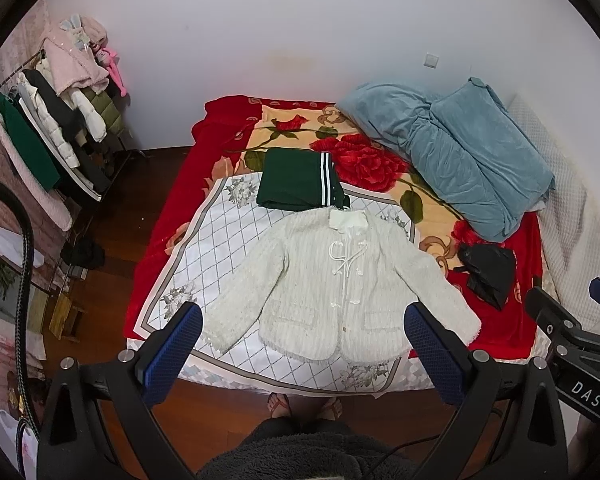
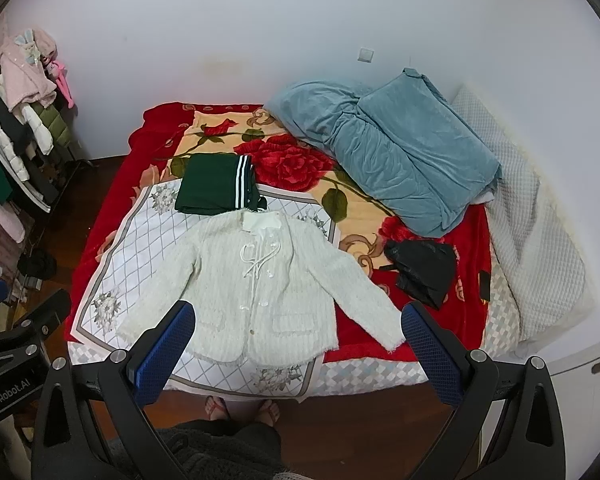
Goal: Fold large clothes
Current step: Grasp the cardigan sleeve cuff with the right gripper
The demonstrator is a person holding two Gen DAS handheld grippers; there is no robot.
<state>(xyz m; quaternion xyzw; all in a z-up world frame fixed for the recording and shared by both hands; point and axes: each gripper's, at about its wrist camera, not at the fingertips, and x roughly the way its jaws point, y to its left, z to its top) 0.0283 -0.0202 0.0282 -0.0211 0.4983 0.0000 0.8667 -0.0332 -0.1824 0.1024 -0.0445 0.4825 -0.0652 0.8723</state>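
A white knit jacket (image 1: 332,280) lies spread flat, front up, sleeves out, on a white diamond-pattern cloth (image 1: 228,240) on the bed; it also shows in the right wrist view (image 2: 260,288). A folded green garment (image 1: 296,178) with white stripes lies just beyond its collar, also seen in the right wrist view (image 2: 216,188). My left gripper (image 1: 304,320) is open and empty, held high above the jacket's hem. My right gripper (image 2: 298,320) is open and empty, above the jacket's right sleeve and hem. The right gripper's body shows at the right edge of the left wrist view (image 1: 572,332).
A red rose blanket (image 1: 360,160) covers the bed. A blue quilt (image 1: 460,152) is piled at the back right, a black bag (image 1: 488,268) lies right of the jacket. A clothes rack (image 1: 48,120) stands at the left. The person's feet (image 1: 304,404) are at the bed's foot.
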